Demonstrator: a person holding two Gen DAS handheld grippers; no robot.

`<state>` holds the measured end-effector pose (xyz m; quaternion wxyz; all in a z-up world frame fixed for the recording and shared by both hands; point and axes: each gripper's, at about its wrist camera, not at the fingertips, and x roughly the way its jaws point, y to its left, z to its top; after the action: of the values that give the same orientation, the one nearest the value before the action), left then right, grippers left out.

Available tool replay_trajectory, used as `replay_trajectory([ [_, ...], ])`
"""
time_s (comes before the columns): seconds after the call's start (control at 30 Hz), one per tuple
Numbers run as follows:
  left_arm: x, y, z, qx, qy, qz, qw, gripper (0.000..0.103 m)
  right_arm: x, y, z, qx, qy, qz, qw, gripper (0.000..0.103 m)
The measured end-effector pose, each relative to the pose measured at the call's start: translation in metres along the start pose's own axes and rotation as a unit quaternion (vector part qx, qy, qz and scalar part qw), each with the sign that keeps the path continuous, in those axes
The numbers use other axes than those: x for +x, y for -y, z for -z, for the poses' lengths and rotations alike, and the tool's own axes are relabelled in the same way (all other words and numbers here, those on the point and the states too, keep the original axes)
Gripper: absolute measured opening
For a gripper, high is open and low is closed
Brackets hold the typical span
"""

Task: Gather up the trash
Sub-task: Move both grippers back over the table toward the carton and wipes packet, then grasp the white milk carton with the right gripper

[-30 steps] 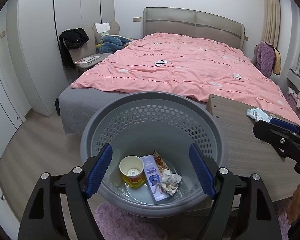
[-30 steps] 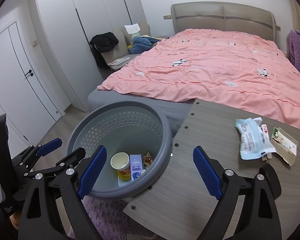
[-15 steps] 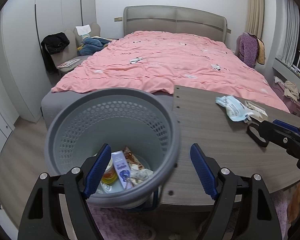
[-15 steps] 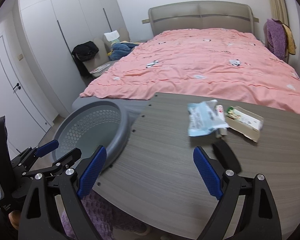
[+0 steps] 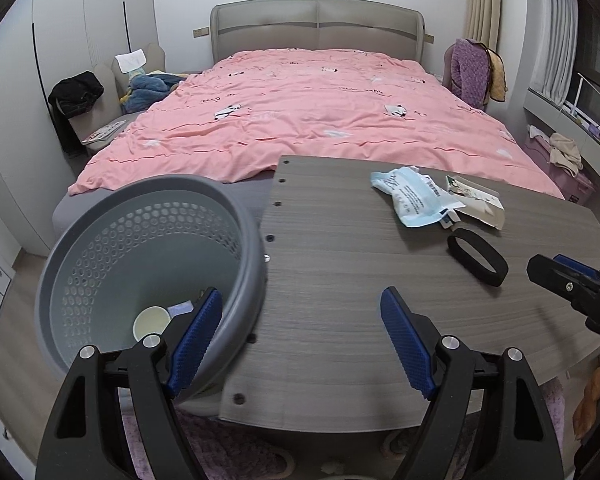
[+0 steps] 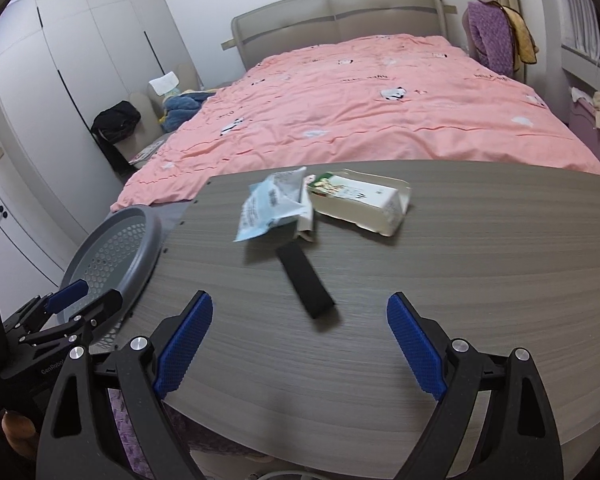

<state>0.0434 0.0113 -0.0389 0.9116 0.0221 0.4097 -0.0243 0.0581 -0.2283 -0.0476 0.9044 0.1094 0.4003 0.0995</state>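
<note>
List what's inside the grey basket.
In the grey basket: a paper cup and a blue-and-white pack. The left tongs cover anything more.

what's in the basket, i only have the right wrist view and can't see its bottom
Observer: The left wrist view shows a paper cup at the bottom of the basket.
Operator: is that black strip on the table flat
Observer: No, from the left side the black band is an open loop lying on the table.
Operator: is the left gripper free
Observer: Yes, the left gripper is open, with nothing between its jaws.
</note>
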Motion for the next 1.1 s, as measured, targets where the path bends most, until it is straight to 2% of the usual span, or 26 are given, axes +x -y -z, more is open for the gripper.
replay_trajectory([
  [0.27, 0.015, 0.020, -0.008, 0.010, -0.014, -0.001, 0.9999, 0.078, 0.012, 0.027, -0.015, -0.010, 0.001, 0.008, 1.000, 0.087],
  [0.5, 0.025, 0.028, -0.020, 0.008, -0.018, -0.009, 0.9998, 0.078, 0.035, 0.040, -0.049, -0.061, -0.013, 0.000, 0.998, 0.087],
  [0.77, 0.039, 0.039, -0.029, 0.010, -0.029, -0.013, 0.9994, 0.078, 0.075, 0.047, -0.083, -0.121, -0.055, -0.025, 0.991, 0.087],
  [1.03, 0.049, 0.041, -0.033, 0.006, -0.037, -0.024, 0.9990, 0.078, 0.108, 0.049, -0.089, -0.155, -0.086, -0.027, 0.984, 0.087],
  [1.1, 0.053, 0.040, -0.035, 0.003, -0.039, -0.026, 0.9989, 0.078, 0.113, 0.049, -0.088, -0.157, -0.091, -0.028, 0.983, 0.084],
])
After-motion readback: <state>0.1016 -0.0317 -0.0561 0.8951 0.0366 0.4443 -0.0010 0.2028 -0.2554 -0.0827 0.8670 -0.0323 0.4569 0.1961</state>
